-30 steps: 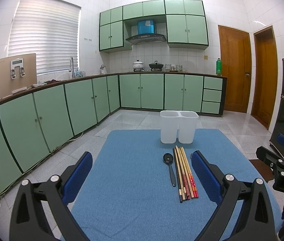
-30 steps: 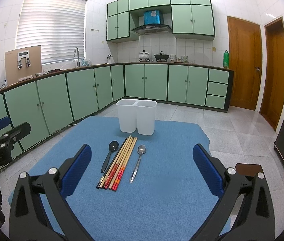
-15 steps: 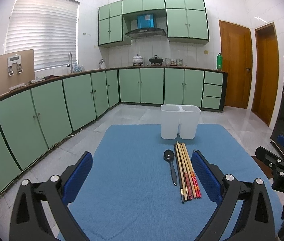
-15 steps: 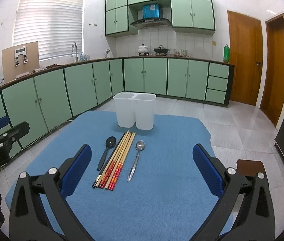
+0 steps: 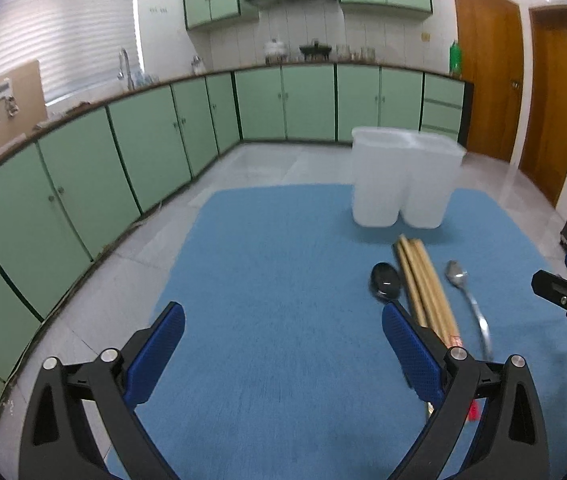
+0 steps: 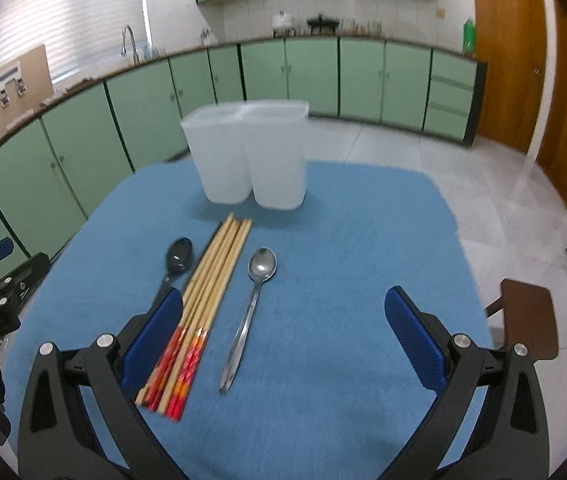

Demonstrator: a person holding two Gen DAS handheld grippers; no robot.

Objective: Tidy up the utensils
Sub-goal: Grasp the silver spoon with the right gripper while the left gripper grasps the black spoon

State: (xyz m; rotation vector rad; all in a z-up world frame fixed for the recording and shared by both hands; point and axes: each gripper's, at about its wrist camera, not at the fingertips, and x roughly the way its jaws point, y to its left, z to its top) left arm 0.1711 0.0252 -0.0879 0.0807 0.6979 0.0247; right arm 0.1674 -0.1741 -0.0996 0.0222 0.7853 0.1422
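1. A kitchen lined with green cabinets (image 6: pixel 83 152) is seen from both wrist cameras, with a table covered by a blue cloth (image 6: pixel 343 240) in the foreground.
2. The left tool (image 5: pixel 283 356) is held over the left part of the cloth, its blue-padded fingers (image 5: pixel 155 356) spread wide and nothing gripped between them.
3. The right tool (image 6: pixel 283 344) is likewise held wide apart and empty, low over the near part of the cloth.
4. A white two-compartment holder (image 6: pixel 247 156) is seen standing upright at the far side of the cloth; both compartments appear empty, though the frame is blurred there.
5. A bundle of wooden chopsticks (image 6: pixel 203 296) with red-patterned ends is laid just in front of the holder, the red ends pointed toward the cameras.
6. A black spoon (image 6: pixel 177 260) is placed just to the left of the chopsticks, its handle partly hidden behind the right tool's left finger.
7. A metal spoon (image 6: pixel 251 308) is laid just to the right of the chopsticks, bowl toward the holder, lying between the right tool's fingers in the right wrist view.
8. In the left wrist view the utensils are partly covered by the left tool's right finger.
9. Two wooden doors (image 6: pixel 507 56) are visible at the right.
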